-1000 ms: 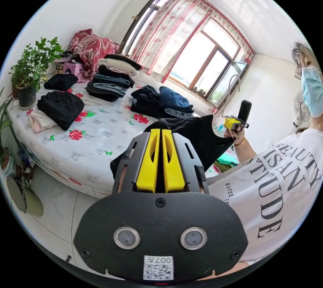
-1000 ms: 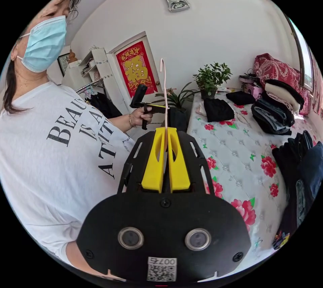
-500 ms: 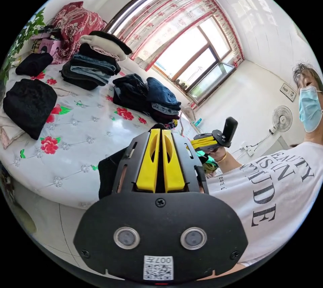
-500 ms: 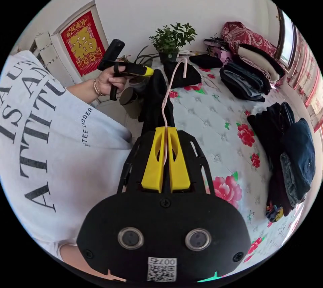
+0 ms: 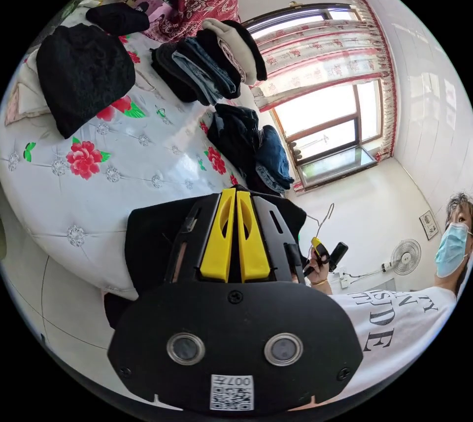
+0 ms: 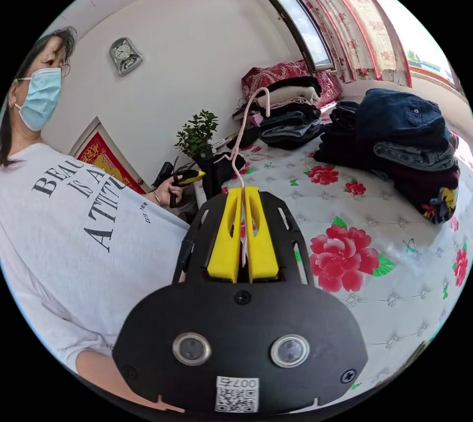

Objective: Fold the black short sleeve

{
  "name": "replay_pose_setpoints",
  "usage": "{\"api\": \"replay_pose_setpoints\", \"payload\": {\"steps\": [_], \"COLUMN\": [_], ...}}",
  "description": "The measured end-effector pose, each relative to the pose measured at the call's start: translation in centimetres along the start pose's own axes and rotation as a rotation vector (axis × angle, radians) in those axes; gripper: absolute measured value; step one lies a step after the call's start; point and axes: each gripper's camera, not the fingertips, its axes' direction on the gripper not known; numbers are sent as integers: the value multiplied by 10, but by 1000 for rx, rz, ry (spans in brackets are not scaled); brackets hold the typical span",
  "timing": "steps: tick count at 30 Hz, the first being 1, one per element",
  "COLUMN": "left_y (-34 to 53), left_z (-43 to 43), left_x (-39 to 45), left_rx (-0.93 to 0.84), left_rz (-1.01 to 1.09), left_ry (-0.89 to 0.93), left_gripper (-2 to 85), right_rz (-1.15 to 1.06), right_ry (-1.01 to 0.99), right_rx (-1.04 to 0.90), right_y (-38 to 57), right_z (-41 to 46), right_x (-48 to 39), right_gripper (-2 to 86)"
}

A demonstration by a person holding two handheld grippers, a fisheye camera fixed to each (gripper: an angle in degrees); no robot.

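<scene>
The main risk, as I judge it, is the black short-sleeved garment (image 5: 148, 240) sliding off: it is draped over the near edge of the white quilted mattress with red flowers (image 5: 123, 156), part on top and part hanging down the side, and a pull on the hanging part could drag it to the floor. A second risk is the thin pink wire coat hanger (image 6: 246, 131) in the other tool; swung towards the cloth, its hook could snag the fabric or knock the stack of folded jeans and dark clothes (image 6: 399, 141) near the far edge.

In the left gripper view, the left gripper (image 5: 235, 193) has its yellow jaws drawn almost together, with only a dark sliver between them. Black cloth lies right at and under the tips (whether it is truly pinched, I cannot tell).

In the right gripper view, the right gripper (image 6: 243, 191) has its jaws closed on the hanger's wire, which runs up from between them to the hook. The same gripper appears small in the left gripper view, held up beside the mattress's edge, well apart from the garment.
</scene>
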Motion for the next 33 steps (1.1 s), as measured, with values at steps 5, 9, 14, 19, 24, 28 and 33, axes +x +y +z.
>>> {"api": "replay_pose_setpoints", "payload": {"steps": [5,9,14,19,24,28,33], "left_y": [-33,-49,-67,-90,-96,-105,-119], "left_z": [31,58,64,81,126,136,123], "left_x": [-23,-32,-51,-68,-51,-48,-62], "left_rx": [-20,-72,-42,-213,-307,-346,-344], "left_rz": [-90,-109,-177,-120,-43,-9,-22], "left_ry": [5,-27,-159,-184,-142,-158,-217], "left_gripper": [-10,-10,-10,-10,-10,-10,-10], "right_rz": [123,253,350,464,434,353,220], "right_ry": [33,12,-48,286,369,388,306], "right_rx": [95,159,533,333,-52,-242,-438], "right_y": [22,45,80,80,42,18,-25], "right_z": [-28,-47,-108,-141,-42,43,144], "right_x": [29,58,79,94,98,100,114], "right_gripper": [-1,-2,-1,3,27,37,48]}}
